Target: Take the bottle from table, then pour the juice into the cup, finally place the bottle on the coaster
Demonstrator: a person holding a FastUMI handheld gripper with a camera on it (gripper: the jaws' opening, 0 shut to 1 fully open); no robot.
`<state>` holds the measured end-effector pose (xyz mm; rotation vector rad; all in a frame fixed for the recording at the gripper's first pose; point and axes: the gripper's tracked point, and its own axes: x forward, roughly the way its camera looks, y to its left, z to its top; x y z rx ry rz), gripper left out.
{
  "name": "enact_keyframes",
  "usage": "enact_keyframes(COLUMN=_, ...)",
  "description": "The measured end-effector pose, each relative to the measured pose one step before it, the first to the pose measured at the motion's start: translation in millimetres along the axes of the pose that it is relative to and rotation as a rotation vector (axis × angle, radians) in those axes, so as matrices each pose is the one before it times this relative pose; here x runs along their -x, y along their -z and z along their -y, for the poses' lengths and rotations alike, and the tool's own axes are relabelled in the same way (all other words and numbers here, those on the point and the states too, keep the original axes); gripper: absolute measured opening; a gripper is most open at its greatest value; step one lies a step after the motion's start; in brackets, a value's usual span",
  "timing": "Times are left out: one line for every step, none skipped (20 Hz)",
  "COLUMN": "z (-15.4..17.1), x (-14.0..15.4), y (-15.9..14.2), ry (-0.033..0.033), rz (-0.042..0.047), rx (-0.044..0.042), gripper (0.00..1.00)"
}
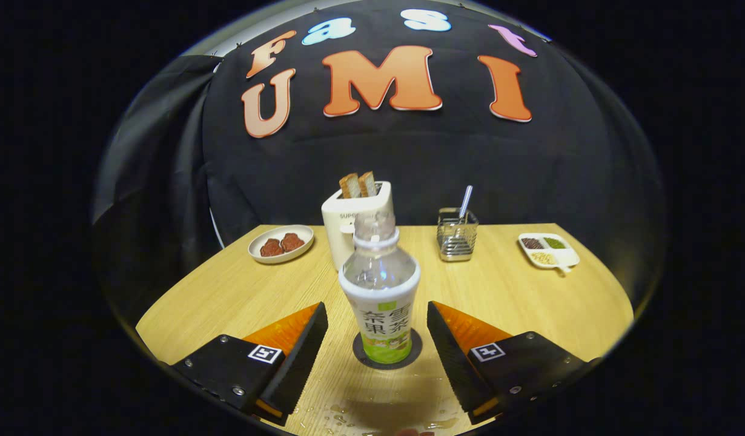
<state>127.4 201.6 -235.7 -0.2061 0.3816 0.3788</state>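
Bottle standing on the coaster, jaws released on either side.

The gripper [377,330] is held level and low over the light wooden bench [506,303], its jaws spread wide and touching nothing. Between them, apart from both, the clear plastic bottle with a white-and-green label [381,297] stands upright and uncapped on the dark round coaster [387,351]. Water drops [339,415] lie on the near edge. Along the far edge sit a cream toaster with two slices [348,227], a plate with two brown pieces [281,243], a wire holder [457,239] and a divided white dish [548,250].
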Motion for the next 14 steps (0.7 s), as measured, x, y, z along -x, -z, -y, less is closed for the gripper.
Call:
enact_keyframes(z=3.77, x=11.05, y=-15.88, ry=0.01011, rz=0.02519, rx=0.01834, gripper=0.97)
enact_keyframes(z=5.56, x=12.19, y=-14.23, ry=0.01569, rz=0.01705, rx=0.02116, gripper=0.97)
enact_keyframes(z=7.54, x=11.88, y=-13.37, ry=0.01601, rz=0.00901, rx=0.02223, gripper=0.97)
enact_keyframes(z=8.62, x=11.25, y=-13.52, ry=0.01899, rz=0.01419, rx=0.01594, gripper=0.97)
enact_keyframes(z=9.11, x=11.35, y=-15.76, ry=0.01948, rz=0.02327, rx=0.00598, gripper=0.97)
enact_keyframes(z=9.55, x=10.25, y=-15.69, ry=0.02501, rz=0.0203, rx=-0.00061, gripper=0.97)
enact_keyframes(z=8.39, x=10.53, y=-14.6, ry=0.01808, rz=0.01977, rx=0.00435, gripper=0.97)
enact_keyframes(z=8.55, x=11.4, y=-11.2, ry=0.01959, rz=0.00974, rx=0.00701, gripper=0.97)
enact_keyframes(z=8.02, x=10.23, y=-10.35, ry=0.02013, rz=0.00362, rx=0.00513, gripper=0.97)
enact_keyframes(z=6.85, x=11.7, y=-10.76, ry=0.01322, rz=0.00585, rx=0.00196, gripper=0.97)
enact_keyframes(z=6.81, x=10.41, y=-9.96, ry=0.01442, rz=0.0116, rx=-0.00363, gripper=0.97)
enact_keyframes(z=9.69, x=10.31, y=-10.21, ry=0.01501, rz=0.00961, rx=-0.01017, gripper=0.97)
enact_keyframes(z=7.9, x=9.28, y=-6.85, ry=0.013, rz=0.00402, rx=-0.01303, gripper=0.97)
enact_keyframes(z=6.78, x=9.17, y=-6.49, ry=0.01476, rz=0.00026, rx=-0.0163, gripper=0.97)
